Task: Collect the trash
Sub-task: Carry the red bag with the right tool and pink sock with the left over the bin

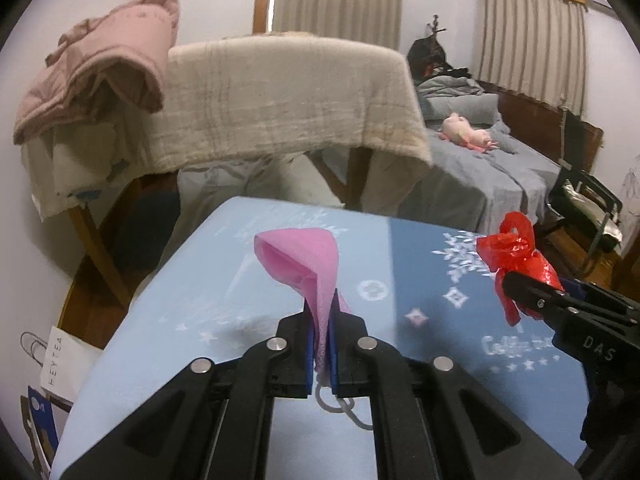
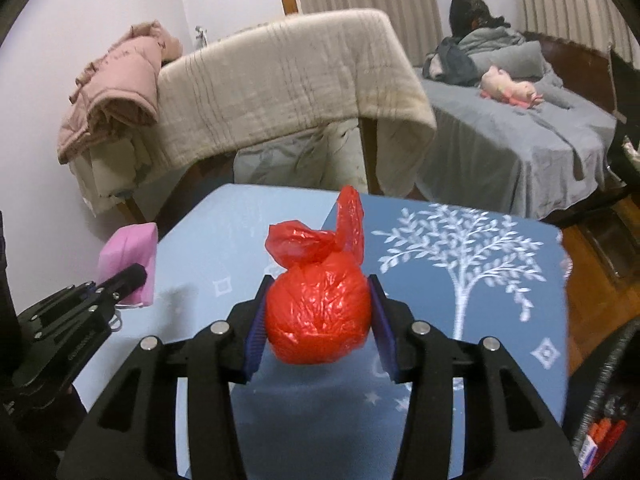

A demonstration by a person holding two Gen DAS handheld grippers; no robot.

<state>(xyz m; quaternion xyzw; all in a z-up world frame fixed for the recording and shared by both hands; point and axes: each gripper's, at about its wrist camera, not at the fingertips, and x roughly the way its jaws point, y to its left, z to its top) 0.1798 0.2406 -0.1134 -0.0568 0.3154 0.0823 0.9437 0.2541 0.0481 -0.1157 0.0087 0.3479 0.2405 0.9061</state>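
Observation:
My left gripper is shut on a pink face mask and holds it above the blue table; a white ear loop hangs below the jaws. My right gripper is shut on a knotted red plastic bag, held above the table. The red bag and right gripper show at the right of the left wrist view. The pink mask and left gripper show at the left of the right wrist view.
Behind the table stands a rack draped with a beige blanket and a pink jacket. A grey bed with a pink plush toy lies to the right. A white paper bag stands by the left wall.

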